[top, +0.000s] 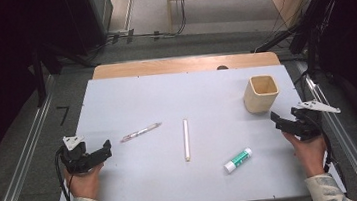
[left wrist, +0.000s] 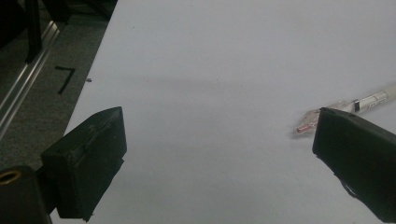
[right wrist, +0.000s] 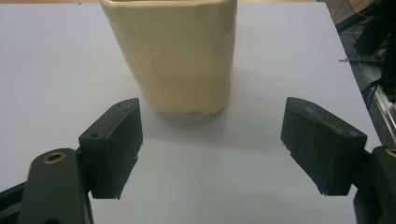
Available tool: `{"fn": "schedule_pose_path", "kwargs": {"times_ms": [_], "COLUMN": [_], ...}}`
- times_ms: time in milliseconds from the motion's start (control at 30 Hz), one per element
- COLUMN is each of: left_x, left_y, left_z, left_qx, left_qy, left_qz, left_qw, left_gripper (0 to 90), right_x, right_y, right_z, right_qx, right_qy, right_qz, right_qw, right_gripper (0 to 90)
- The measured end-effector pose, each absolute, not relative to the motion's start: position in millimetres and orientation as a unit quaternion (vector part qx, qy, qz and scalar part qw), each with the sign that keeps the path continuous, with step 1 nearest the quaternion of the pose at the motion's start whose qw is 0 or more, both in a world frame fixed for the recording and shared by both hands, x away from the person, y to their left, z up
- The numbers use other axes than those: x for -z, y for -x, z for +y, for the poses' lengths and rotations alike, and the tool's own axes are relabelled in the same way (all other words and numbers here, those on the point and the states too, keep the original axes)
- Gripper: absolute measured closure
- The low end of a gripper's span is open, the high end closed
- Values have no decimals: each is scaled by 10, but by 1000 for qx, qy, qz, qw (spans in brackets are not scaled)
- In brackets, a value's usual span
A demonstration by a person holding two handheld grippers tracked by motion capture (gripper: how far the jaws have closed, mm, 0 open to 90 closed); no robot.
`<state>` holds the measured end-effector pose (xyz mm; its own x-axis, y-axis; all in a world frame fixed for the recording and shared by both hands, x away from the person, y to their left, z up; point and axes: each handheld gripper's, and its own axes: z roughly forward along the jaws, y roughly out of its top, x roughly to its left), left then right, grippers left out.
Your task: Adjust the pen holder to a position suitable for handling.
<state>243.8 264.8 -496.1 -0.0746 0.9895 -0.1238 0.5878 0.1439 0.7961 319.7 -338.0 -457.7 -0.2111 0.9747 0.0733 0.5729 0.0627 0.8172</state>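
Cup (top: 261, 93): cream-beige, squarish with rounded corners, open top, upright at far right of white tabletop (top: 131, 100); interior seen from high view pale and bare, no contents visible. In right gripper view (right wrist: 173, 56), smooth glossy wall, faint mark near middle, base resting flat on table, shadow beneath

Right gripper (top: 289, 121): held in right hand (top: 308, 152) near right table edge, just short of cup; jaws spread wide, nothing between them, cup standing beyond gap, not touched

Left gripper (top: 94, 154): held in left hand (top: 83, 183) at near left of table; jaws spread wide, nothing gripped. In left gripper view (left wrist: 217, 154), bare white surface between jaws

Pen (top: 141, 132): clear barrel, pinkish tip, lying flat left of centre, slightly slanted; in left gripper view (left wrist: 348, 106) tip partly behind right-hand jaw, contact cannot be told

White stick (top: 186, 140): slim, plain, lying flat at centre, running near-to-far, apart from pen

Glue stick (top: 238, 160): white body, green cap, lying flat on its side near front right, slanted, well apart from cup

Wooden board (top: 185, 64): strip visible along far edge beneath white top
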Motion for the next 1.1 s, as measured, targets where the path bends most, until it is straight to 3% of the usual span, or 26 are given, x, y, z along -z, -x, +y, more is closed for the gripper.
{"fn": "schedule_pose_path", "kwargs": {"times_ms": [1100], "left_x": [4959], "left_y": [-2436], "left_z": [2654], "left_qx": [-291], "left_qy": [-585], "left_qz": [673], "left_qw": [346], "left_gripper": [35], "right_x": [4384], "right_y": [-3477], "right_z": [-3426], "right_qx": [-403], "right_qy": [-580], "right_qz": [652], "right_qw": [277], "right_gripper": [205]}}
